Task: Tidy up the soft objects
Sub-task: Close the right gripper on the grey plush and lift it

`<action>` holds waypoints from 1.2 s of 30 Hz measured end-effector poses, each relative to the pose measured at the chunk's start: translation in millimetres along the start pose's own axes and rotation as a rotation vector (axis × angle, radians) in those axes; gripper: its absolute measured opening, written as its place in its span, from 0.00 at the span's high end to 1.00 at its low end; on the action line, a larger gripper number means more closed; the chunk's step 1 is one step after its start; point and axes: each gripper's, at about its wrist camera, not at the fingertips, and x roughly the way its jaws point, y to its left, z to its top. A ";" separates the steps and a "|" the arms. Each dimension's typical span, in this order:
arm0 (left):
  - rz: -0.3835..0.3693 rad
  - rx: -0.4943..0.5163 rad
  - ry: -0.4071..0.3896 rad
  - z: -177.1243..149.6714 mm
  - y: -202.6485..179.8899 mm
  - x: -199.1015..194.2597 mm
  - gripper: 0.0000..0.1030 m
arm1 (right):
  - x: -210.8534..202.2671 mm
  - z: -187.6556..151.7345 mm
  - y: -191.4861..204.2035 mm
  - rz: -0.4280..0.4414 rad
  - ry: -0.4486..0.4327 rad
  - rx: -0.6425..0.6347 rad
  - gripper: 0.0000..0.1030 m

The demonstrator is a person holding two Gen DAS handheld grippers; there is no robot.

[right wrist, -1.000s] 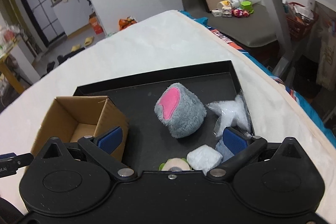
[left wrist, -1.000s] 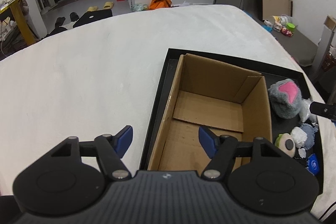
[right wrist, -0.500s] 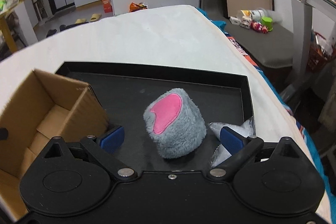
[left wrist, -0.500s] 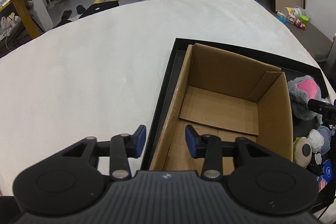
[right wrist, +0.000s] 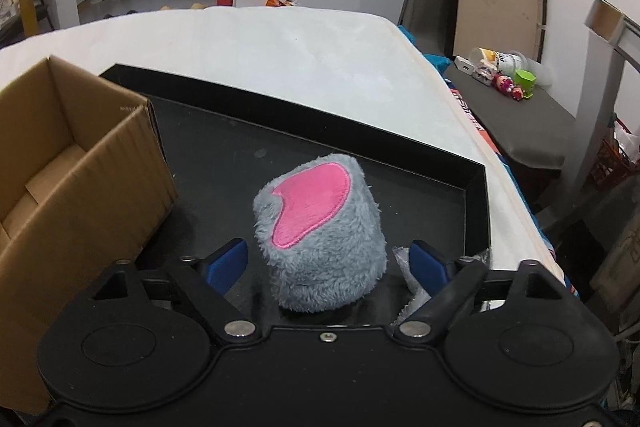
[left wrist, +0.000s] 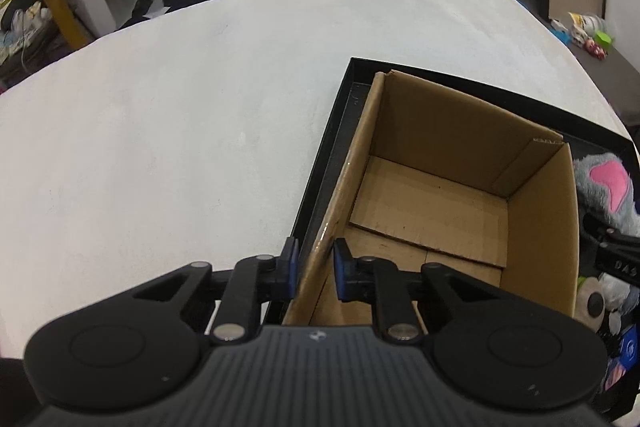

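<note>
The grey plush toy, with a pink patch on its top face, stands upright in the black tray, just right of the cardboard box, which is seen empty. The right gripper is set around the toy with its jaws spread, one blue pad on either side and neither visibly pressing the fur. The left gripper has its jaws nearly together astride the box's near-left wall; full contact cannot be confirmed.

For a sound grasp, the toy should be taken low and across its middle, so that the pile is compressed evenly and the crinkled white packet beside the right pad is not caught. The box is best steadied by that wall while the toy is lifted over the rim.

Only the letters "DAS" on the black part at the left view's right edge can be read; other printing is too small.
</note>
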 end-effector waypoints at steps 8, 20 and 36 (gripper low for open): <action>0.008 -0.066 0.001 0.3 1.9 -4.5 0.85 | 2.8 -0.5 4.9 0.008 0.021 -0.003 0.51; 0.016 0.059 -0.007 -6.0 -12.9 -5.9 0.82 | -27.3 13.9 -3.1 0.032 0.004 0.100 0.56; -0.002 0.181 -0.002 -24.1 -13.9 -16.1 0.61 | -82.4 37.1 16.3 0.113 -0.091 0.134 0.56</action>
